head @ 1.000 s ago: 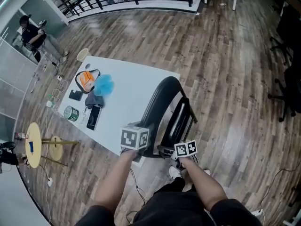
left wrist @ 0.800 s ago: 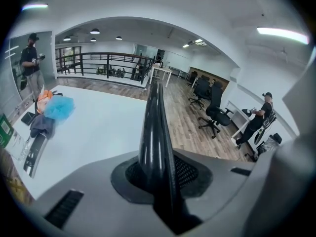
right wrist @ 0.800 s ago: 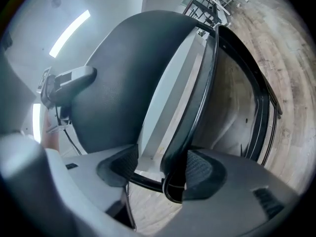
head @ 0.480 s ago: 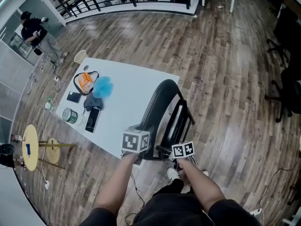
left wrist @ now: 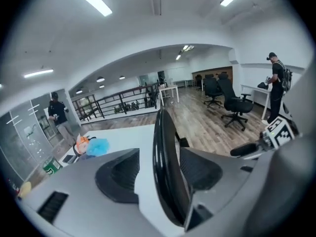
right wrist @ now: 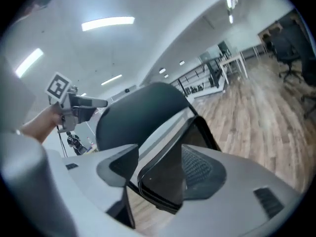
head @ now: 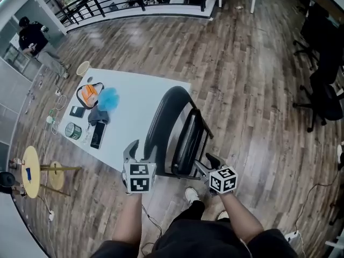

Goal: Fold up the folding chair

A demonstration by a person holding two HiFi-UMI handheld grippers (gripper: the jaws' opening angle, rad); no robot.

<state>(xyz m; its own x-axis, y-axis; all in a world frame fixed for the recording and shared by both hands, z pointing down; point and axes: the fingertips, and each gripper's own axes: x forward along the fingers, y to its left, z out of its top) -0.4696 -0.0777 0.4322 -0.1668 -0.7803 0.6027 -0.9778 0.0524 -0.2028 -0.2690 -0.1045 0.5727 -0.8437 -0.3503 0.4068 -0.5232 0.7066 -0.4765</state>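
The black folding chair (head: 174,125) stands folded nearly flat beside the white table (head: 137,98), its seat tipped up against the curved backrest. My left gripper (head: 138,153) hovers at the chair's near left, its jaws opening. In the left gripper view the backrest's edge (left wrist: 164,132) runs between the wide jaws of the left gripper (left wrist: 159,154), and the pads do not press it. My right gripper (head: 210,163) is open at the chair's near right. In the right gripper view the seat's edge (right wrist: 163,181) lies in the gap of the right gripper (right wrist: 159,152).
On the table lie an orange bag (head: 86,94), a blue puff (head: 107,97), a dark phone (head: 98,134) and a green tin (head: 71,130). A yellow round stool (head: 29,171) stands left. Office chairs (head: 322,79) stand right. A person (head: 35,39) stands far left.
Both grippers have drawn back from the chair's near edge toward my body. The left jaws have sprung wide. The chair now stands flatter and more upright.
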